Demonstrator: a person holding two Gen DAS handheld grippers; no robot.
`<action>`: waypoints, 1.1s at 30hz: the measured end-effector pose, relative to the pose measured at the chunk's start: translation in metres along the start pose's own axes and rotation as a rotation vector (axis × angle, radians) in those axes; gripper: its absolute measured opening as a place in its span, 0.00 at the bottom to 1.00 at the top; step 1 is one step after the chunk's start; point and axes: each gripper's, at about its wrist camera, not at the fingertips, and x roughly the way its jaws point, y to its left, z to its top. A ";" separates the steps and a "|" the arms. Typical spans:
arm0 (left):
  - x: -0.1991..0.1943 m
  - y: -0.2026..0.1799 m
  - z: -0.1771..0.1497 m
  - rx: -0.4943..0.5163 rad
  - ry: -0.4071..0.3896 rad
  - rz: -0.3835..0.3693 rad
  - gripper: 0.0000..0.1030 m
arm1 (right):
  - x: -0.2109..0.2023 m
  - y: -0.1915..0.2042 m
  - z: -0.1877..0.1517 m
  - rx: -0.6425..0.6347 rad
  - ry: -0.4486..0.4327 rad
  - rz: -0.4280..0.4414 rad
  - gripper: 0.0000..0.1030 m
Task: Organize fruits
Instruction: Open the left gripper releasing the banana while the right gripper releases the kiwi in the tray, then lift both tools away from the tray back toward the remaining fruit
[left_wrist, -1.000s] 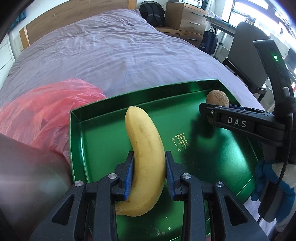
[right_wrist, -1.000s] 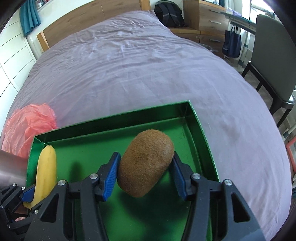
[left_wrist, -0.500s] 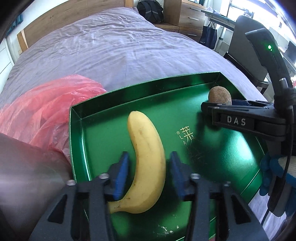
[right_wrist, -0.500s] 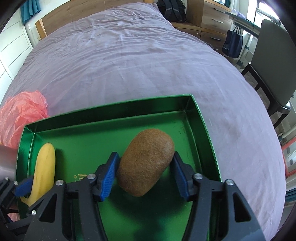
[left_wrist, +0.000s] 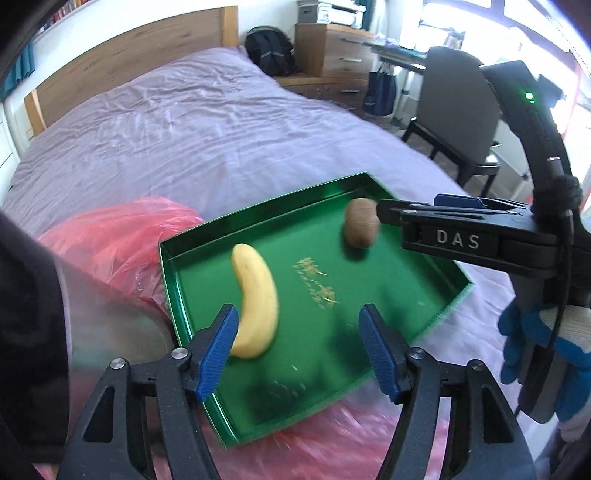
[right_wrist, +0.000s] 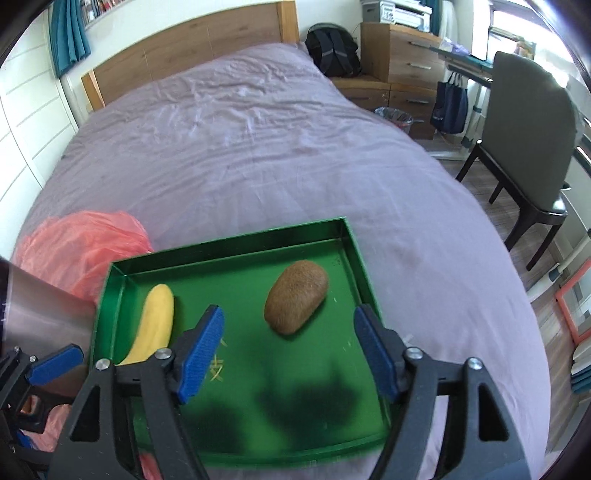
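A green metal tray (left_wrist: 192, 254) (right_wrist: 236, 251) lies on the purple bed. On its left side lies a yellow banana (left_wrist: 256, 299) (right_wrist: 155, 321), and at its right a brown kiwi (left_wrist: 360, 227) (right_wrist: 295, 297). My left gripper (left_wrist: 297, 343) hangs above the tray's near part. Its jaws are opening, and the banana lies free just beyond the left pad. Above the kiwi my right gripper (right_wrist: 286, 356) is raised, jaws opening wide, with nothing between them. The right gripper's black body (left_wrist: 461, 236) reaches in from the right in the left wrist view.
A crumpled red plastic bag (left_wrist: 110, 236) (right_wrist: 81, 243) lies left of the tray and under its near edge. A gloved hand (left_wrist: 532, 332) holds the right gripper. A grey chair (right_wrist: 528, 147), drawers and a backpack (right_wrist: 332, 44) stand past the bed's right side.
Both grippers let go of their fruit and rose away from the tray. The banana and the kiwi now rest on the tray, and both pairs of jaws stand much wider.
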 end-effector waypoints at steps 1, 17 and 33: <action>-0.013 -0.005 -0.006 0.013 -0.012 -0.009 0.63 | -0.009 -0.001 -0.003 0.005 -0.013 -0.005 0.99; -0.161 -0.007 -0.107 0.112 -0.106 -0.023 0.76 | -0.188 0.039 -0.098 0.013 -0.215 0.082 1.00; -0.234 0.030 -0.201 0.101 -0.133 0.048 0.88 | -0.226 0.115 -0.201 -0.010 -0.119 0.160 1.00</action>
